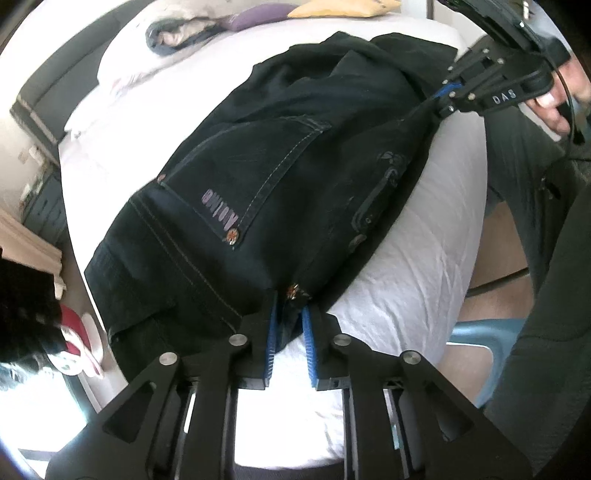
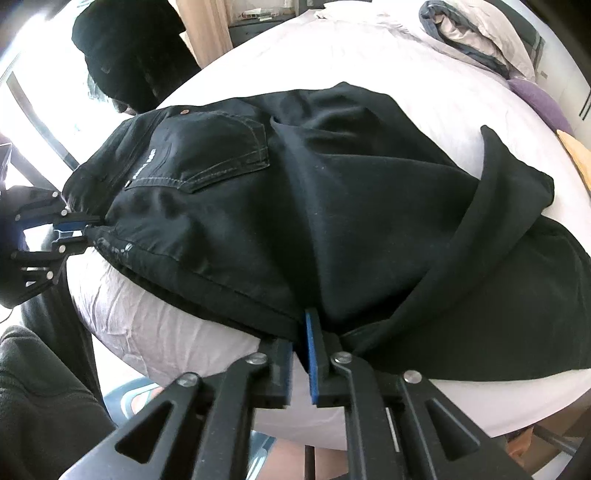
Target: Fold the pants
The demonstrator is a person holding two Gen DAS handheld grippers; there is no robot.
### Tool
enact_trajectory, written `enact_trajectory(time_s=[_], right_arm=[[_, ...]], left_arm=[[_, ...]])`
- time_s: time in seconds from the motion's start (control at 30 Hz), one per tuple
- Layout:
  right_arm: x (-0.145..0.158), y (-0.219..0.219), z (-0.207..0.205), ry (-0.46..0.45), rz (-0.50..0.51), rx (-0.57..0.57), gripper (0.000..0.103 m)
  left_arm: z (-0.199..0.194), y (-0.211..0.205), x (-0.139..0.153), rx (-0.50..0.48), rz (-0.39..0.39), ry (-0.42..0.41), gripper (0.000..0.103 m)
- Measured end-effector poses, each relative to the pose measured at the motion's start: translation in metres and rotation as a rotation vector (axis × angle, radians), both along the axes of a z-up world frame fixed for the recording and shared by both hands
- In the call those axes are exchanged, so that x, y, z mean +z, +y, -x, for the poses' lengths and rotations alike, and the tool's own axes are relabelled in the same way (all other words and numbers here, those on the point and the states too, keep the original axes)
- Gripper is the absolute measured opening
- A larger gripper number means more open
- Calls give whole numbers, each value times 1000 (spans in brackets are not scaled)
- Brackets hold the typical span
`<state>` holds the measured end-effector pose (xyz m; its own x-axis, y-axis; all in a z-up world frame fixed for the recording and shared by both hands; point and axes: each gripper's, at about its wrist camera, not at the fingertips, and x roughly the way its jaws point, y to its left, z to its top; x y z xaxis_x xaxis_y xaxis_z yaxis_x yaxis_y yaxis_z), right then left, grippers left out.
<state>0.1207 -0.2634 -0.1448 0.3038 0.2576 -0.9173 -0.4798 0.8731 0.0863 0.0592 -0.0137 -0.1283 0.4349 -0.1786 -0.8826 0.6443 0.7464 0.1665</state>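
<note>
Black jeans (image 1: 280, 155) lie on a white bed (image 1: 417, 258), back pocket up, legs bunched toward the far side. My left gripper (image 1: 290, 306) is shut on the waistband corner near a copper rivet. My right gripper (image 2: 301, 325) is shut on the near edge of the jeans (image 2: 295, 206) further down the leg. Each gripper shows in the other's view: the right one (image 1: 441, 98) pinches the cloth at the upper right, the left one (image 2: 83, 230) at the left edge. A fold of leg cloth stands up at the right of the right wrist view.
Pillows and folded bedding (image 1: 184, 33) lie at the head of the bed, with a purple cushion (image 2: 535, 99) and a yellow one (image 1: 343, 9). A blue plastic chair (image 1: 491, 343) stands beside the bed. A red and white slipper (image 1: 79, 343) is on the floor.
</note>
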Motion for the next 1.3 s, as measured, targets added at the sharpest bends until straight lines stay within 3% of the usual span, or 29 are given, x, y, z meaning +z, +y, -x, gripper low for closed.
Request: enact_trajectory(time_s=[0.13,0.17,0.27,0.37,0.53,0.6,0.67,0.77,0.8,0.93,1.1,1.23,1.3], right_arm=[[5,-16,3,31,-113,-11,52],[1,-9,7,36,-142,-7,55],[7,-19,13,34,-185,-13,55],[12,-37,15,56,-248,-67,55],[29,-70,18,13,-278,-199,55],[31,-83,17,-3,-271,-242,55],[30,-93,15,-14,-266,-280,55],[31,-108,8,-28,-259,-325,55],[31,-111,6,-32,-257,-334,55],[40,-125,-11,-73,-239,-373,55],[64,-117,-47,-139,-256,-318,55],[73,-128,-81,-192,-212,-383,55],[70,-137,-104,-195,-141,-453,55]], left_arm=[[4,12,19,22,76,87,26],[5,15,26,22,96,103,27],[1,18,53,61,174,58,27],[-25,8,76,131,304,17,27],[-72,-60,74,95,367,4,27],[-89,-80,62,88,387,39,27],[-107,-99,41,111,383,93,27],[-128,-112,-10,198,252,168,27],[-130,-111,-22,210,254,194,27],[-125,-106,-21,205,292,160,27],[-130,-106,2,210,367,86,27],[-140,-120,-23,234,303,139,27],[-138,-131,-32,235,282,100,27]])
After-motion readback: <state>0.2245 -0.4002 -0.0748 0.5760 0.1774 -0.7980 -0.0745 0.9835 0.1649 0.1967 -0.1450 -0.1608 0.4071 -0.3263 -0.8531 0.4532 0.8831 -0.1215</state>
